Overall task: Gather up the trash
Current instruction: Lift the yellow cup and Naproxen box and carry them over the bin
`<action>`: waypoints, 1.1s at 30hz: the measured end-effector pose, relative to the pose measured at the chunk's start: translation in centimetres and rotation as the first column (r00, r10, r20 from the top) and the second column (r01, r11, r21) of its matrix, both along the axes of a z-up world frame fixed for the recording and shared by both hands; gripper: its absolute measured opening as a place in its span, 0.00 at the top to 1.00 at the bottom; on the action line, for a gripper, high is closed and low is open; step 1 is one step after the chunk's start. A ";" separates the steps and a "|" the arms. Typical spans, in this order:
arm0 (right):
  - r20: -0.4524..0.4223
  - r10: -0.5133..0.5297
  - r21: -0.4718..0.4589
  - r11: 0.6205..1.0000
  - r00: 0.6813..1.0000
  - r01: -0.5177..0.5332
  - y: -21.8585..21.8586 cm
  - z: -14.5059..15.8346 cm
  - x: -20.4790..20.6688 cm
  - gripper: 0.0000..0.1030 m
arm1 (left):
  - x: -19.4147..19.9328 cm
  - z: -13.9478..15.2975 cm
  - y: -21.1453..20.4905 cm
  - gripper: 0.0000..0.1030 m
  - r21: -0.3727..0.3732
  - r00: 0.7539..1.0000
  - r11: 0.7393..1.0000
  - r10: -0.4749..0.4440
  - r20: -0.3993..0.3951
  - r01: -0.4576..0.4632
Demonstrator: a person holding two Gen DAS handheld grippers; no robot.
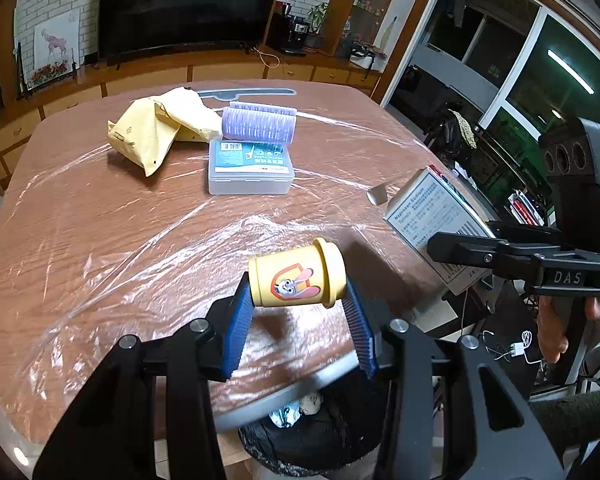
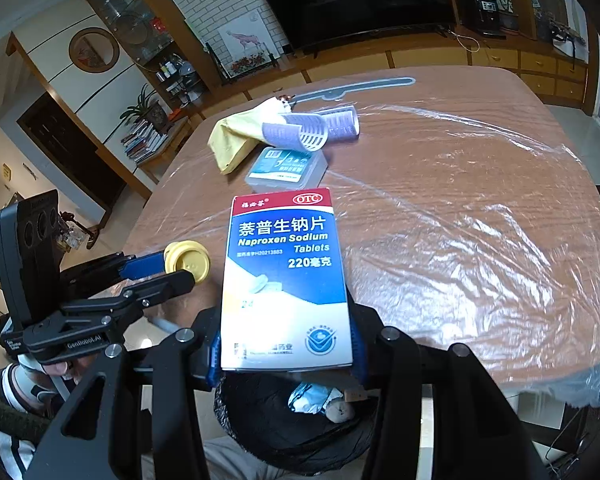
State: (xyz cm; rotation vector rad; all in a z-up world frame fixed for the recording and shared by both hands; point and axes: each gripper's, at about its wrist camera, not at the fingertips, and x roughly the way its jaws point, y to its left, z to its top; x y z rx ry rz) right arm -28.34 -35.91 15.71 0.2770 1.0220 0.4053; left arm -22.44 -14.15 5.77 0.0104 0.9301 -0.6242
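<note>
Yellow cup [image 1: 298, 274] clamped sideways between the left hand-held gripper [image 1: 300, 312] pads.

The medicine box [image 2: 286, 280] reads "OTC" in a red band, "Naproxen Sodium Tablets" and "220" on blue. Its side panel, in the left wrist view, repeats "Naproxen Sodium". The right hand-held gripper [image 1: 444, 246] bears "DAS".

Dim-ish indoor light, glare streaks on plastic wrap [image 2: 496, 248] over table [image 1: 80, 240], heavy fisheye bending, dark corners, slight softness.
</note>
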 end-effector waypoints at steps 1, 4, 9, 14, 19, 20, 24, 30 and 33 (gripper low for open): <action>0.000 0.001 0.000 1.000 1.000 -0.001 0.0 0.1 -0.4 0.56 | -0.3 0.1 0.1 0.56 0.001 1.000 1.000 -0.004 0.003 0.004; -0.003 0.007 0.003 1.000 1.000 -0.007 0.2 0.1 -1.3 0.56 | -1.1 0.3 0.4 0.56 0.002 1.000 1.000 -0.014 0.007 0.014; -0.015 0.029 0.002 1.000 0.999 -0.029 0.8 0.1 -3.0 0.56 | -2.2 0.4 0.6 0.56 0.007 0.999 0.999 -0.036 0.007 0.036; -0.028 0.036 0.005 0.999 0.999 -0.036 0.8 -0.1 -4.7 0.56 | -3.6 0.2 0.4 0.56 0.021 0.998 0.997 -0.069 0.005 0.069; -0.039 0.041 0.004 0.999 0.998 -0.041 0.7 -0.2 -5.9 0.56 | -4.9 0.1 0.0 0.56 0.035 0.994 0.993 -0.112 0.001 0.112; -0.041 0.044 -0.001 0.999 0.998 -0.044 0.7 -0.2 -6.1 0.56 | -5.1 0.1 0.0 0.56 0.037 0.993 0.992 -0.119 0.000 0.119; -0.052 0.059 -0.010 0.998 0.997 -0.060 0.9 -0.2 -6.9 0.56 | -6.0 -0.2 -0.2 0.56 0.043 0.989 0.988 -0.150 -0.008 0.150; -0.069 0.088 -0.023 0.996 0.994 -0.090 1.5 -0.3 -8.1 0.56 | -7.2 -0.4 -0.4 0.56 0.056 0.981 0.980 -0.192 -0.013 0.192; -0.079 0.099 -0.032 0.994 0.992 -0.102 1.8 -0.5 -8.4 0.56 | -7.7 -0.6 -0.6 0.56 0.065 0.978 0.976 -0.207 -0.019 0.208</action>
